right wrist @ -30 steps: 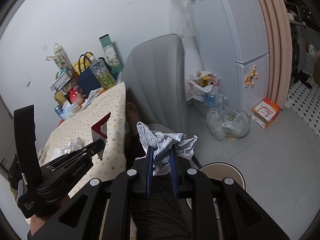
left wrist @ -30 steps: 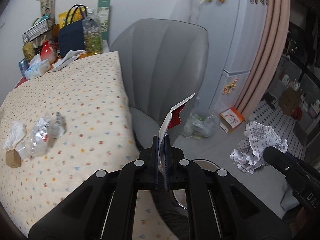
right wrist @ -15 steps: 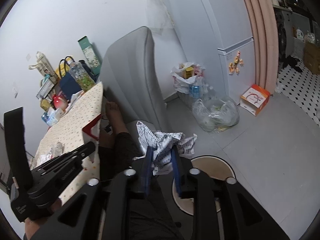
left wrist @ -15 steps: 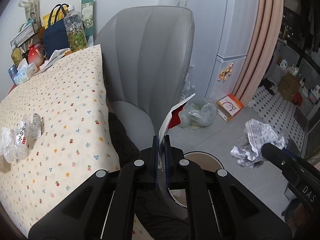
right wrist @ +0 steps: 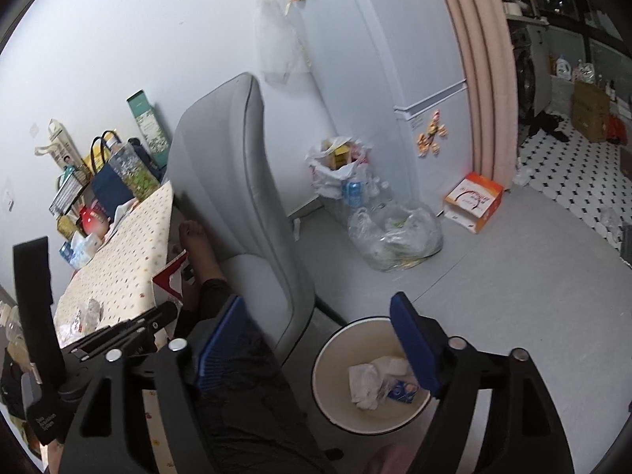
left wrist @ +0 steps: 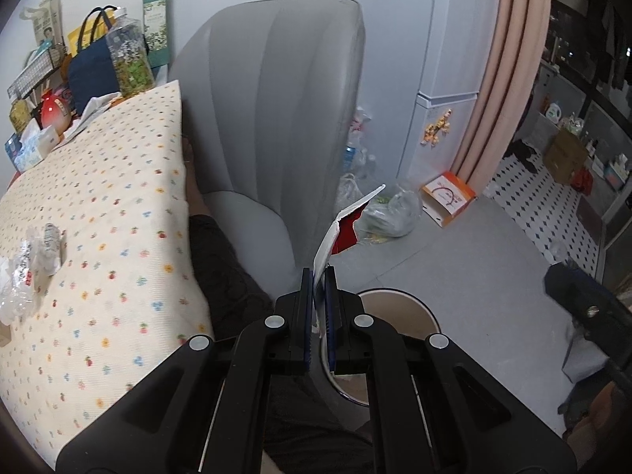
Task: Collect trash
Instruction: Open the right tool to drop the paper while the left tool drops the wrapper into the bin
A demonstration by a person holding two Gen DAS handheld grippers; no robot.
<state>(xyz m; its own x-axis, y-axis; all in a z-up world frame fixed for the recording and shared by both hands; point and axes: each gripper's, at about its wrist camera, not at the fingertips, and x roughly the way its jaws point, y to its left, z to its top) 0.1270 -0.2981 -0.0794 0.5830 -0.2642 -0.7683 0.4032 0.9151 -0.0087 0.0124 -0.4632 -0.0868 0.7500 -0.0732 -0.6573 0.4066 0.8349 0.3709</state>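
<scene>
My left gripper (left wrist: 319, 276) is shut on a torn red-and-white wrapper (left wrist: 343, 229) that sticks up from its pads, just above the rim of a round cream bin (left wrist: 395, 296) on the floor. In the right wrist view my right gripper (right wrist: 316, 302) hangs over the same bin (right wrist: 328, 359); its jaws are opening wide and nothing is between the blue pads (right wrist: 410, 339). Crumpled white paper (right wrist: 365, 385) and a small blue carton (right wrist: 399, 389) lie inside the bin. The left gripper (right wrist: 166, 312) with the wrapper (right wrist: 172, 280) shows at the left.
A table with a dotted cloth (left wrist: 98, 217) holds a crushed plastic bottle (left wrist: 27, 272) at its left. A grey chair (left wrist: 276, 118) stands behind the bin, and a person's dark-trousered leg (left wrist: 229, 276) lies between them. A clear trash bag (right wrist: 395, 237) and an orange box (right wrist: 474, 201) sit on the floor.
The right gripper's jaws spread apart and the crumpled printed paper left them. Both grippers moved down toward the bin, which now shows more fully. The left keeps its hold on the wrapper.
</scene>
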